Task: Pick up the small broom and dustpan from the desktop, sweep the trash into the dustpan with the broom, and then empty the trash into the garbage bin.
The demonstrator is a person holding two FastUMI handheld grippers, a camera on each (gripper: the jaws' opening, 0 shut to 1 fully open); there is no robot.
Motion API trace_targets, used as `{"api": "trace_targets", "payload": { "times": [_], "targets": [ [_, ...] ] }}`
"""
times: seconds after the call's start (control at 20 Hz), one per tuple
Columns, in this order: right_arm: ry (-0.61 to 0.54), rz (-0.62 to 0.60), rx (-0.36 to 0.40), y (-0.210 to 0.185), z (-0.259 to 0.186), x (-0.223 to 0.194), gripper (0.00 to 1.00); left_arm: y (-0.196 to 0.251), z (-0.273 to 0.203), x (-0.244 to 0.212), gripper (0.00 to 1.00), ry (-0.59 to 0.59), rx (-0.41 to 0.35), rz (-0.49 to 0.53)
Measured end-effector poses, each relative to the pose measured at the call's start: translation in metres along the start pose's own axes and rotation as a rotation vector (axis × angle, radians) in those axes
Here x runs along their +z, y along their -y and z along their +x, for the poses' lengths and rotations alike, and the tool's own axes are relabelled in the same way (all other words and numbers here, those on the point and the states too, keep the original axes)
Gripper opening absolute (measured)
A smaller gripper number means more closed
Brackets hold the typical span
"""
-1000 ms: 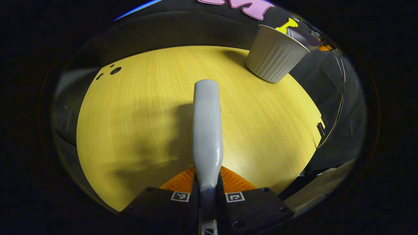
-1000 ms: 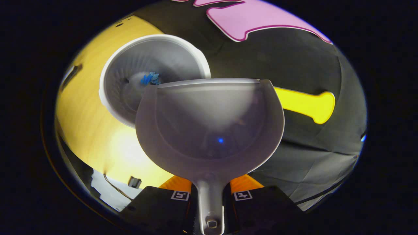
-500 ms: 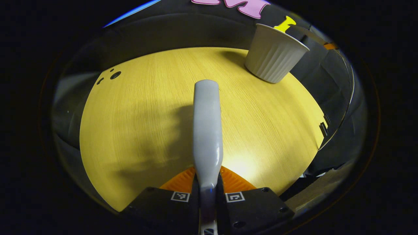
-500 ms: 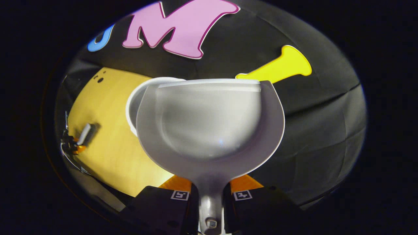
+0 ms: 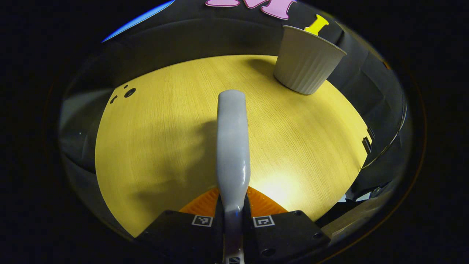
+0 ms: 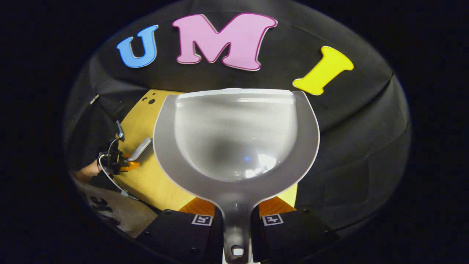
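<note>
We see a pale wood-grain surface [image 5: 165, 128], lit brightest near its near edge, with black cloth [image 5: 205, 36] hanging behind it as the booth wall. At the far left of the surface sit a few small dark holes [image 5: 126, 93]. The ribbed white bin [image 5: 306, 60] stands upright on the far right of the surface, close to the cloth.

Our left gripper [image 5: 233, 222] is clenched on the broom [image 5: 231, 146], whose grey handle runs straight away from us over the middle of the surface and casts a shadow to its left.

Our right gripper [image 6: 237, 220] grasps the dustpan [image 6: 234, 139] by its handle, held up in front of the cloth with its scoop facing us; the scoop looks bare. In the right gripper view, past the pan's left rim, we see the surface, the other gripper and the hand [image 6: 88, 172] that holds it at the left edge.
</note>
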State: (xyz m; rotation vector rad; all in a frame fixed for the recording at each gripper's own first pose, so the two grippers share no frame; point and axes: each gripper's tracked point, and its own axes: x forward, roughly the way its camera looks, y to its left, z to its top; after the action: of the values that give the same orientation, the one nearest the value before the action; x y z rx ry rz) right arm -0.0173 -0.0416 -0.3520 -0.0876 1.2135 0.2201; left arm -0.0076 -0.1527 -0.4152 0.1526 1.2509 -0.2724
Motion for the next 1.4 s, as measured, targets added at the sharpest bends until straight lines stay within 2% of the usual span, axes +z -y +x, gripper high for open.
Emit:
{"api": "trace_targets", "payload": {
  "times": [0.2,0.3,0.55,0.65,0.75,0.85,0.9,1.25,1.3,1.35,1.4],
  "targets": [
    [-0.058,0.02,0.139,-0.009,0.009,-0.01,0.34,-0.001,-0.004,0.001,0.25,-0.004,0.031,0.003],
    [-0.102,0.004,0.179,-0.012,0.009,-0.022,0.34,-0.001,-0.004,0.001,0.25,-0.004,0.04,-0.002],
    [-0.182,-0.089,0.188,-0.01,0.03,-0.041,0.34,-0.002,-0.003,0.0,0.25,-0.005,0.061,-0.026],
    [-0.205,-0.079,0.207,-0.008,0.042,-0.046,0.34,-0.003,-0.003,-0.001,0.22,-0.003,0.069,-0.035],
    [-0.22,-0.069,0.205,0.001,0.055,-0.046,0.34,-0.005,-0.003,-0.002,0.25,-0.003,0.081,-0.036],
    [-0.227,-0.047,0.192,0.009,0.072,-0.047,0.34,-0.005,-0.002,-0.003,0.22,-0.005,0.089,-0.04],
    [-0.225,-0.035,0.185,0.008,0.082,-0.048,0.34,-0.004,-0.002,-0.003,0.25,-0.007,0.093,-0.044],
    [-0.217,-0.053,0.134,0.002,0.131,-0.062,0.34,-0.007,0.0,-0.005,0.25,-0.019,0.115,-0.048],
    [-0.222,-0.043,0.135,0.002,0.135,-0.065,0.34,-0.006,0.0,-0.005,0.29,-0.022,0.117,-0.054],
    [-0.227,-0.035,0.14,0.002,0.14,-0.066,0.34,-0.006,0.001,-0.006,0.25,-0.025,0.118,-0.059],
    [-0.232,-0.026,0.142,0.002,0.142,-0.07,0.34,-0.006,0.001,-0.006,0.25,-0.027,0.119,-0.063]
  ]
}}
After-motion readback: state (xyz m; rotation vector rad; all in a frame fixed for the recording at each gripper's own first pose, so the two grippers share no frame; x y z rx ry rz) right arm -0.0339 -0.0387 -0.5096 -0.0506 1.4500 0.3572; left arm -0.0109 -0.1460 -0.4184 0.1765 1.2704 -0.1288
